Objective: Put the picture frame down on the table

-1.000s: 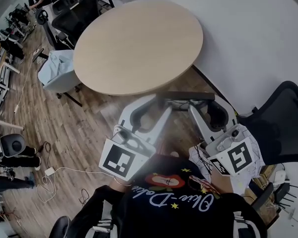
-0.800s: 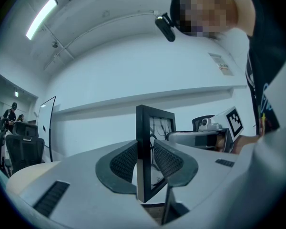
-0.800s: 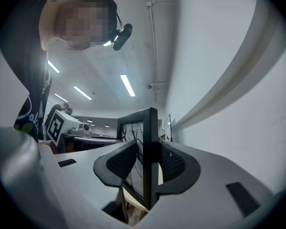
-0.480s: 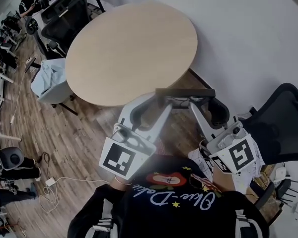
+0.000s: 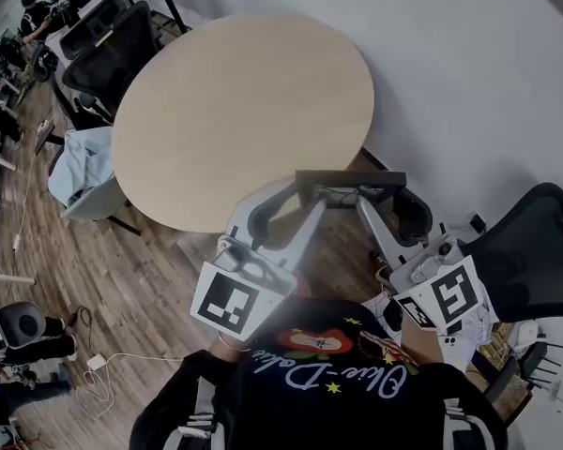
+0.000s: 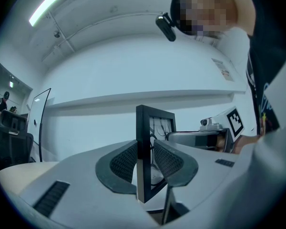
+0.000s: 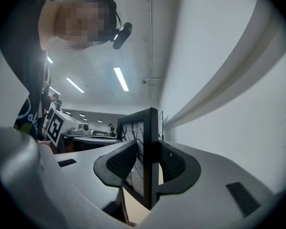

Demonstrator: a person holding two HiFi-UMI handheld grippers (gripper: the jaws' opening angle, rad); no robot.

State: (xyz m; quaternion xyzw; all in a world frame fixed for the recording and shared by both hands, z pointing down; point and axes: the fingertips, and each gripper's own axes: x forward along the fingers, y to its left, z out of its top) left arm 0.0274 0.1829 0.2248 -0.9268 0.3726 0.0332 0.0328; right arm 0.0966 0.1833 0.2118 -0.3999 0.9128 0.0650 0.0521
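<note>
A black picture frame [image 5: 350, 177] is held upright between both grippers and shows edge-on from above as a dark bar, just off the near right edge of the round light-wood table [image 5: 244, 101]. My left gripper [image 5: 303, 192] is shut on the frame's left end. In the left gripper view its ribbed pads [image 6: 125, 162] press both faces of the frame [image 6: 144, 128]. The right gripper [image 5: 379, 193] is shut on the right end. In the right gripper view the frame [image 7: 151, 128] stands between that gripper's pads [image 7: 122, 165]. The frame is in the air, above the wooden floor.
A white wall [image 5: 469, 82] runs behind and to the right of the table. A black office chair [image 5: 535, 251] stands at the right. More dark chairs [image 5: 108, 50] and a seat with pale blue cloth [image 5: 80, 162] stand left of the table. Cables [image 5: 89, 364] lie on the floor.
Both grippers have carried the frame forward toward the table's near edge. The table now lies closer to the frame. The grip on both ends is unchanged.
</note>
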